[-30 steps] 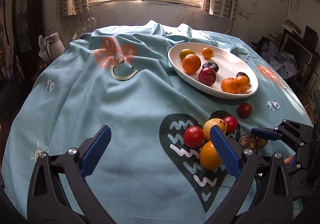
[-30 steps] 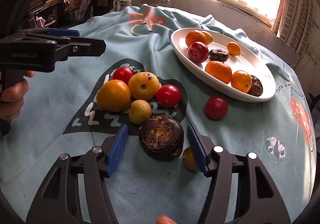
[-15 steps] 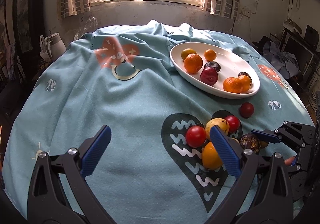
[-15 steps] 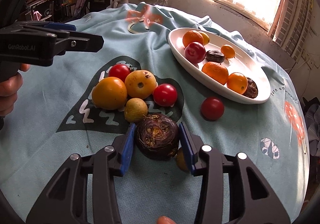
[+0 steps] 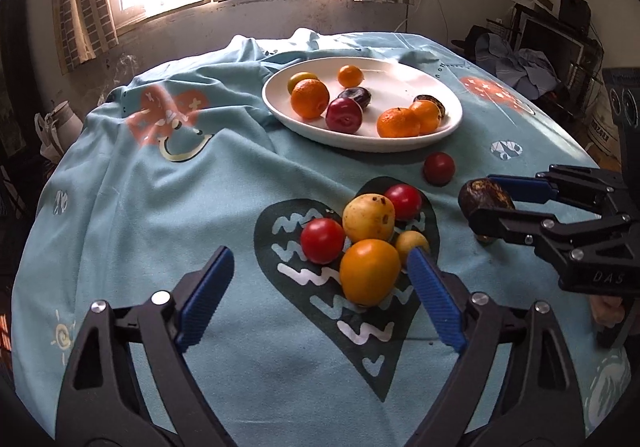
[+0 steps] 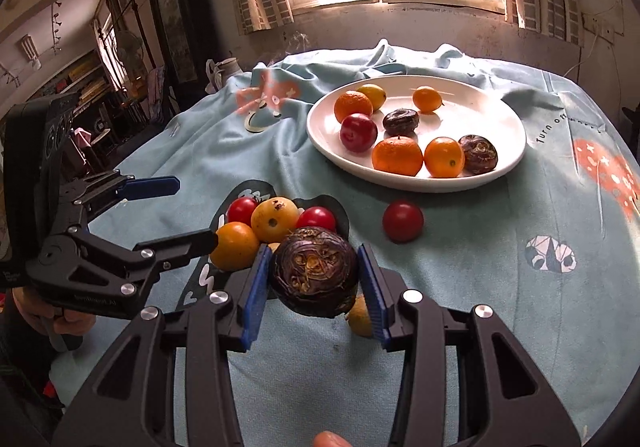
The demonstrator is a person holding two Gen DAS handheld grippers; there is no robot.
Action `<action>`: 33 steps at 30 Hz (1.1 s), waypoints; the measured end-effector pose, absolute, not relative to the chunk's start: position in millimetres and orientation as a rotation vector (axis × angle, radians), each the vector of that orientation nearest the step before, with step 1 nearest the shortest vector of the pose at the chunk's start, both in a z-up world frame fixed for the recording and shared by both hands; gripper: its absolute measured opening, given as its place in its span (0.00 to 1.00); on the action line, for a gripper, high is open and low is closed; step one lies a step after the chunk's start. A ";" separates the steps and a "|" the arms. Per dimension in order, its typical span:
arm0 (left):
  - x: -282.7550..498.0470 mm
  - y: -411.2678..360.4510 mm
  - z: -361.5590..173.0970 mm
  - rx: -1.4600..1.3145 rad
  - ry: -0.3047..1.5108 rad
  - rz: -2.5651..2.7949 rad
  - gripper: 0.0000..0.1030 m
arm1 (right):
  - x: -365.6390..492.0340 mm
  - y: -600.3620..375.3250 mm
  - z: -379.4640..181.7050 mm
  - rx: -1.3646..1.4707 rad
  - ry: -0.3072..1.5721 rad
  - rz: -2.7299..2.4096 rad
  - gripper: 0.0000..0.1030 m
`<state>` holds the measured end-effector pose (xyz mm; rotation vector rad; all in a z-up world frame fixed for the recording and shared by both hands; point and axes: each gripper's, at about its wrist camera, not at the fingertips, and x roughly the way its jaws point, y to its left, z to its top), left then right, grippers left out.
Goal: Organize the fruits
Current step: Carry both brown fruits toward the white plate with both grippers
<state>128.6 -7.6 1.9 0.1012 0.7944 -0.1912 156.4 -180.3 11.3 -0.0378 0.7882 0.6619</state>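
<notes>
between the blue pads of the right gripper [image 6: 316, 279] sits a dark purple-brown round fruit [image 6: 314, 272], clamped on both sides and lifted clear of the blue cloth [image 6: 500, 287]. it is nearly round, so no long axis can be told; its rough, tan-scarred end faces back toward the right wrist camera. this gripper points forward and down toward the white plate [image 6: 508, 115].

the plate lies farther back on the cloth, toward the window. in it are two large oranges [image 6: 397, 155], two small orange fruits [image 6: 444, 157], a yellow fruit [image 6: 372, 95] at the back rim, a red plum [image 6: 358, 132] and two dark fruits like the held one [image 6: 401, 121].

on the dark heart print [image 5: 360, 327] lies a tight cluster: a big orange-yellow fruit [image 5: 370, 272], a spotted yellow fruit [image 5: 369, 218], two red tomatoes [image 5: 322, 240] and a small yellow fruit [image 5: 412, 243]. a lone red tomato [image 5: 439, 167] lies apart, between the cluster and the plate. another small yellow fruit [image 6: 360, 317] shows on the cloth just beneath the held one.

the left gripper [image 5: 320, 279] angles down at the cluster, its jaws apart and just lately narrowing, gripping nothing; the big orange-yellow fruit lies ahead between the fingers, close to the right-hand pad, though contact cannot be told. a hand [image 6: 60, 321] grips its handle.
</notes>
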 end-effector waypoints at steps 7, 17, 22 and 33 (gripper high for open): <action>132.5 -16.5 -10.4 0.102 0.862 -0.270 0.49 | 159.7 -183.0 9.6 -0.021 0.802 0.648 0.43; 132.4 -26.6 -18.4 0.131 0.867 -0.312 0.47 | 159.5 -183.5 7.7 -0.018 0.806 0.650 0.43; 133.3 -28.4 -20.4 0.144 0.860 -0.301 0.42 | 159.8 -183.3 7.6 -0.016 0.806 0.656 0.43; 133.5 -28.4 -21.9 0.155 0.853 -0.282 0.38 | 160.2 -184.1 7.5 -0.018 0.807 0.647 0.43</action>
